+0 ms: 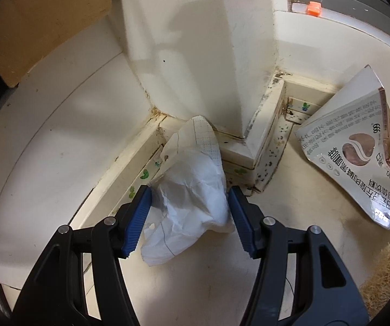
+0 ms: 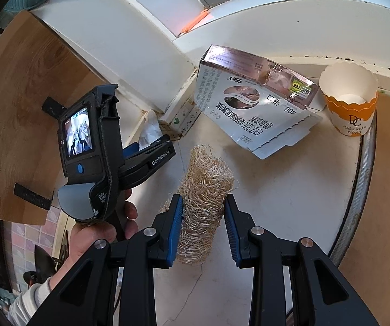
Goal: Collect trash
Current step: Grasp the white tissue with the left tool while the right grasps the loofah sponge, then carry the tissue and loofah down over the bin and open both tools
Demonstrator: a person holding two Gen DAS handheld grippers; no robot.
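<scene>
A crumpled white paper (image 1: 192, 187) lies on the counter against the wall corner. My left gripper (image 1: 189, 198) is open with its blue pads on either side of the paper, close to it but not pressing. It also shows in the right wrist view (image 2: 151, 146), with the paper (image 2: 149, 130) ahead of it. My right gripper (image 2: 203, 212) is open around a tan loofah roll (image 2: 203, 203), the left pad touching it. A torn white medicine box (image 2: 252, 103) and a paper cake cup (image 2: 349, 100) stand behind.
The medicine box (image 1: 358, 157) lies right of the corner, and the loofah edge (image 1: 387, 274) shows at lower right. A wooden board (image 2: 26, 114) leans at left. A grimy wall corner (image 1: 222, 81) rises behind the paper. A metal rim (image 2: 358, 190) runs at right.
</scene>
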